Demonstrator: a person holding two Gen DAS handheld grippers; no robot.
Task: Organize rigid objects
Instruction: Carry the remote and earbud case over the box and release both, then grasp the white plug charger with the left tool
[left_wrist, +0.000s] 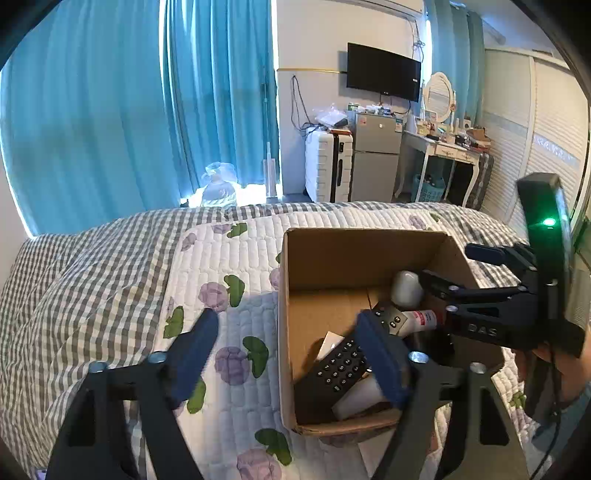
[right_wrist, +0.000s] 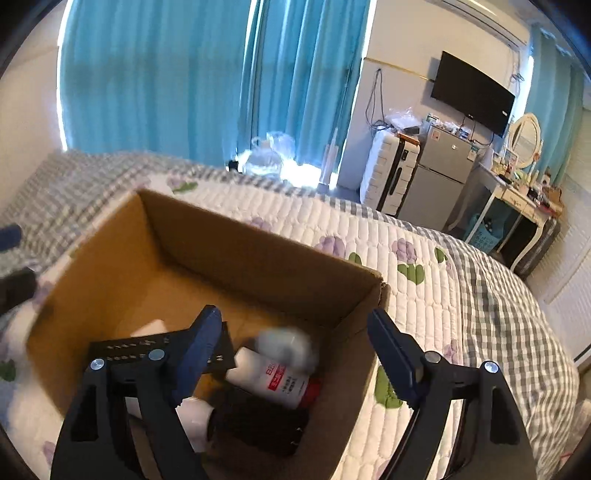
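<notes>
An open cardboard box (left_wrist: 332, 251) sits on the quilted bed. Inside lie a black remote control (left_wrist: 338, 363), a white bottle with a red label (left_wrist: 421, 319), a white rounded object (left_wrist: 406, 288) and other white items. My left gripper (left_wrist: 288, 332) is open and empty, its left finger over the quilt and its right finger over the box. My right gripper (right_wrist: 295, 332) is open and empty over the same box (right_wrist: 240, 236); below it are the remote (right_wrist: 147, 347), the bottle (right_wrist: 273, 376), a blurred white object (right_wrist: 288, 347) and a dark object (right_wrist: 258, 417). It also shows in the left wrist view (left_wrist: 450, 269).
The bed (left_wrist: 110, 280) has a checked and floral quilt. Beyond it stand blue curtains (left_wrist: 110, 110), a white suitcase (left_wrist: 327, 166), a small fridge (left_wrist: 375, 155), a wall TV (left_wrist: 384, 72) and a cluttered dressing table (left_wrist: 447, 144).
</notes>
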